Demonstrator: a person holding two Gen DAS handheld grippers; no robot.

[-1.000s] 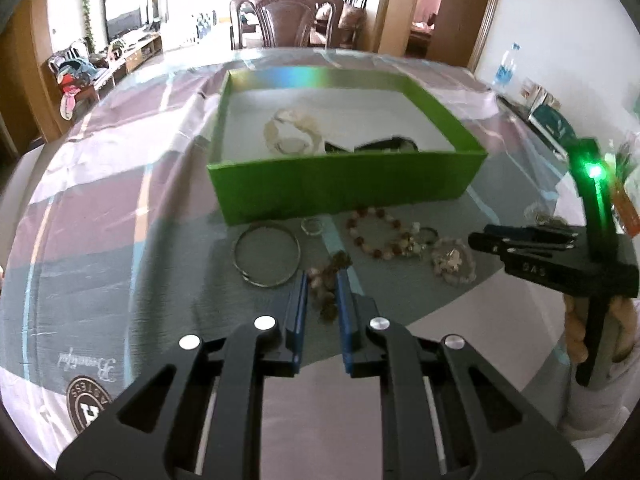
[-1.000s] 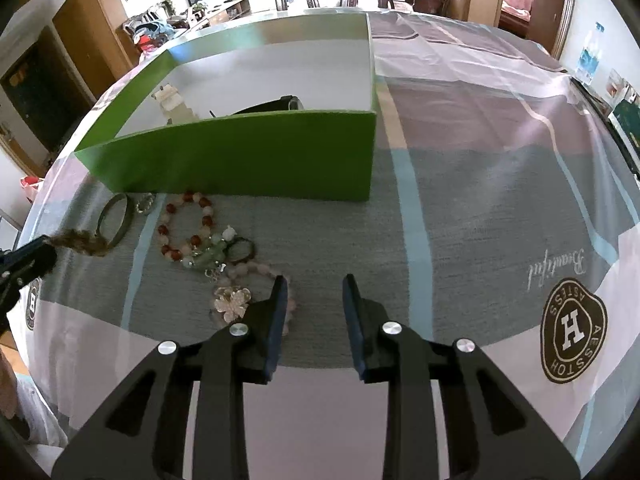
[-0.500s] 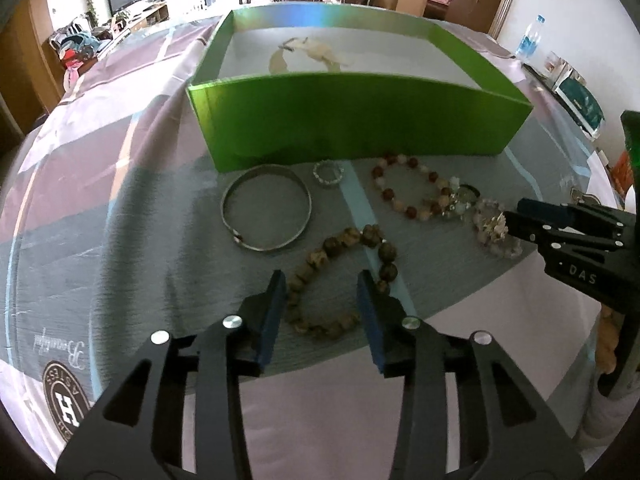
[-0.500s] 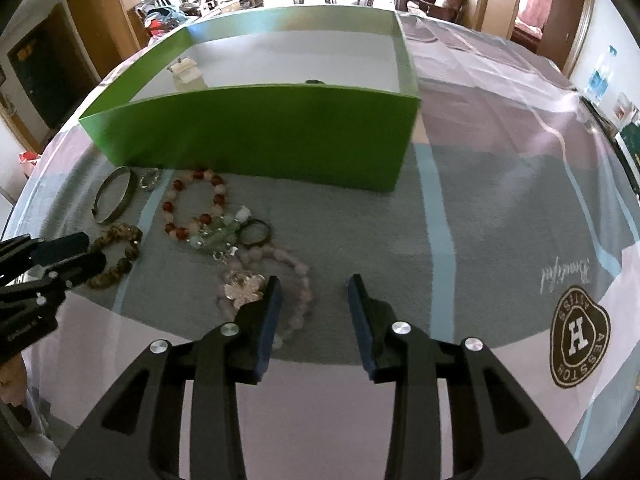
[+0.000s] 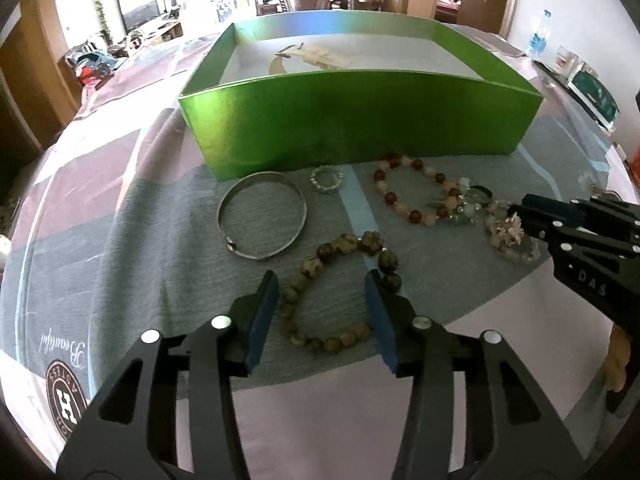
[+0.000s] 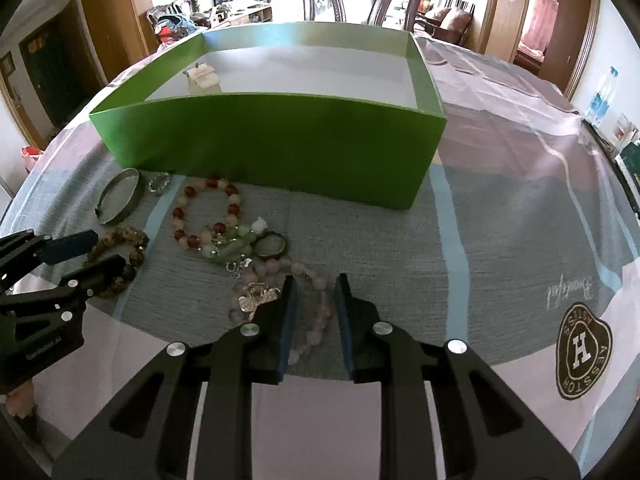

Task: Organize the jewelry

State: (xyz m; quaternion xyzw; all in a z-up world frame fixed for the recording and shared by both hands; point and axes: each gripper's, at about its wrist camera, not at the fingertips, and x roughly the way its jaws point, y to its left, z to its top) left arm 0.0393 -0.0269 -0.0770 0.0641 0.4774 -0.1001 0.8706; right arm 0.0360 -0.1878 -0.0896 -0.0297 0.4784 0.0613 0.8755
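— So, where is the brown bead bracelet (image 5: 340,292) placed, and how is it oriented?

— It is laid flat on the grey band of the tablecloth (image 5: 132,232), at lower centre of the left wrist view. Its loop is stretched into an oval whose long axis runs from the lower middle up toward the right. It is straddled by the left gripper (image 5: 322,286), whose jaws are spread and opening; the beads are between them, but no pressing is seen.

— And the right gripper (image 6: 314,284)?

— Its jaws are narrowed and closing around the pink bead bracelet (image 6: 316,320) at lower centre of the right wrist view. One strand is seen between the blue pads (image 6: 287,320); whether it is already pinched cannot be told. A flower charm (image 6: 256,298) is attached on the bracelet's left side.

— What is held in the green box (image 5: 360,120)?

— A pale, cream-coloured piece (image 5: 316,56) is seen on its white floor, toward the far left; the near part of the floor is hidden by the front wall.

— What else is laid out in front of the box?

— A silver bangle (image 5: 262,216), a small sparkly ring (image 5: 327,179), a red and pale bead bracelet (image 5: 412,196) and a dark ring (image 6: 271,245) are spread along the cloth.
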